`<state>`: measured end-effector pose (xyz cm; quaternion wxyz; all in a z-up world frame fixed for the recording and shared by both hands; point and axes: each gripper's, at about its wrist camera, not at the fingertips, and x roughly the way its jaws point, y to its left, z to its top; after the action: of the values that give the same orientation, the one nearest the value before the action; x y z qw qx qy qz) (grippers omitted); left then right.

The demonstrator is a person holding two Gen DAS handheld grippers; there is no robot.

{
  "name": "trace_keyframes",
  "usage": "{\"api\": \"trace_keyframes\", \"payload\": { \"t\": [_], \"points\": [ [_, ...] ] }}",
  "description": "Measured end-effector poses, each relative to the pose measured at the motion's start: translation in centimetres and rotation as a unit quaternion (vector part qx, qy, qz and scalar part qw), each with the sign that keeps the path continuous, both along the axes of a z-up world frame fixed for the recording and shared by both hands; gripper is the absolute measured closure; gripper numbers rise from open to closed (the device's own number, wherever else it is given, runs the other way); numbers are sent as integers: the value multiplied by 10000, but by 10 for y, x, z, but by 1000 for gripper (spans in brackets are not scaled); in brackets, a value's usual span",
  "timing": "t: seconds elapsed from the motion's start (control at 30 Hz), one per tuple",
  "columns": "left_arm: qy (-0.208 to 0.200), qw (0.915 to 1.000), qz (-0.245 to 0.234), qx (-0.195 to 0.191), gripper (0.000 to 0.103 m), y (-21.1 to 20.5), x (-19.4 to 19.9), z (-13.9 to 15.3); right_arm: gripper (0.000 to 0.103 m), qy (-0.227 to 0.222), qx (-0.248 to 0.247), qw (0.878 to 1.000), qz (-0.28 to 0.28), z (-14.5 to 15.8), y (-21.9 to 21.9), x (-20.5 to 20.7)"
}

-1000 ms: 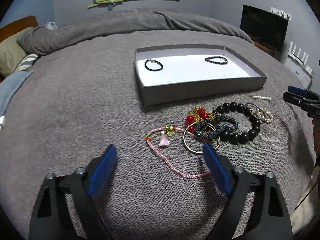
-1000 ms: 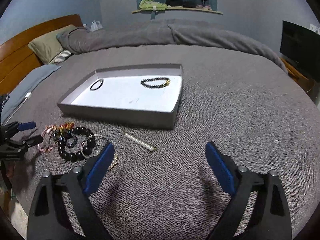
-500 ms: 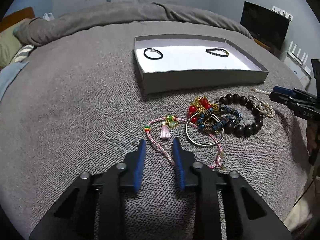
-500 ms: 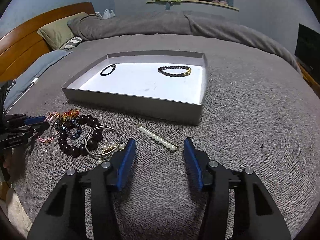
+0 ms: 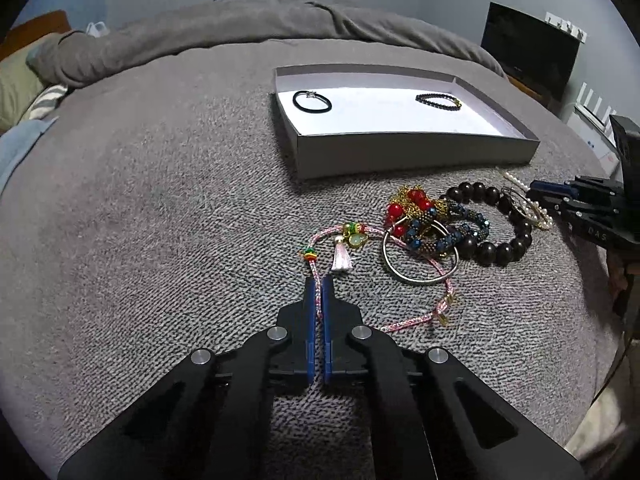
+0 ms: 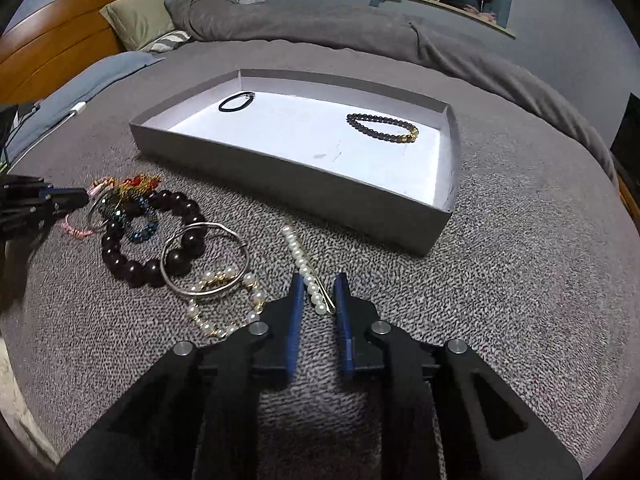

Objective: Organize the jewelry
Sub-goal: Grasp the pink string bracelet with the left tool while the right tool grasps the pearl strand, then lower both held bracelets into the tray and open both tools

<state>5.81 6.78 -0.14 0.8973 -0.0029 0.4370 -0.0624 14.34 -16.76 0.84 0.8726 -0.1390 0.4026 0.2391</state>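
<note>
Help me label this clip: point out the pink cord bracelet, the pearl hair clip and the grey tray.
pink cord bracelet (image 5: 404, 325), left wrist view, its near cord.
pearl hair clip (image 6: 298, 254), right wrist view, mid pearl row.
grey tray (image 6: 352, 188), right wrist view, near wall.

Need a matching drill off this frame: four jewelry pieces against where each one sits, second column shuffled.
Things:
1. pink cord bracelet
2. pearl clip
3. black hair tie
4. dark wooden bead bracelet

Places:
A. inside the gray tray
B. pinched in the shut left claw
C. loose in the pile on the blanket, outside the tray
D. one end between the pads of the right claw

Pairs: 1-B, 2-D, 3-A, 4-C
</note>
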Motion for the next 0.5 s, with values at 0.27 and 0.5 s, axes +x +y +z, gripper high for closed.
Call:
{"api": "trace_keyframes", "payload": {
  "t": [0.27,0.5],
  "points": [
    [-317,9995,-69,7,100,-1,-11,20,96,-127,386,9992,-56,19,-8,-12],
    [-798,9967,-117,-16,100,1,-25,59,97,-347,677,9971,-93,44,-14,-21]
  ]
}}
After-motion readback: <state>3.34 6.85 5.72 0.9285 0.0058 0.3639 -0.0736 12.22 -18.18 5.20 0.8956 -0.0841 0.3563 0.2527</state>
